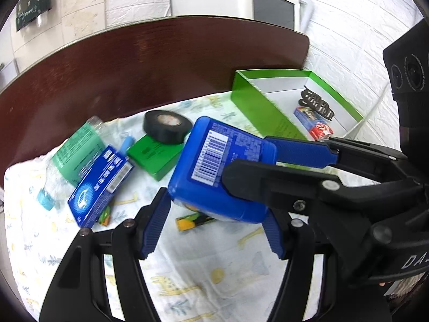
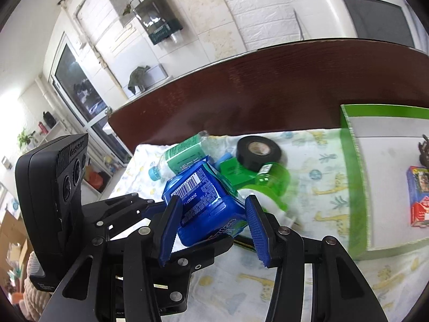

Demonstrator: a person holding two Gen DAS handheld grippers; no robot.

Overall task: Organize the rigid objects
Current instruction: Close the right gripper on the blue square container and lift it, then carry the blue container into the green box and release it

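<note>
The blue plastic container (image 1: 222,169) hung tilted above the patterned cloth (image 1: 209,276), barcode side up, gripped from both sides at once. The right claw (image 2: 211,222) had its blue pads pressed on the container's two flanks, closed on it. The left claw (image 1: 211,222) sat under the container's lower end, one pad against its corner and the other half hidden beneath it, so it appeared to be clamping that end too, though contact on the hidden side could not be confirmed. The container's long axis ran from the left claw up and away toward the roll of black tape (image 1: 167,126).

The green box (image 1: 257,112), open and already holding a small pack (image 1: 313,123), lay to the right of the container, near it, with the right claw reaching in from that same side. Judged from this, the right hand was the nearer one for carrying the container over the box's green wall.

Beside the container, on the cloth, lay a blue carton (image 1: 99,187), a bottle (image 1: 77,150) and a flat green pack (image 1: 155,155) under the tape.
</note>
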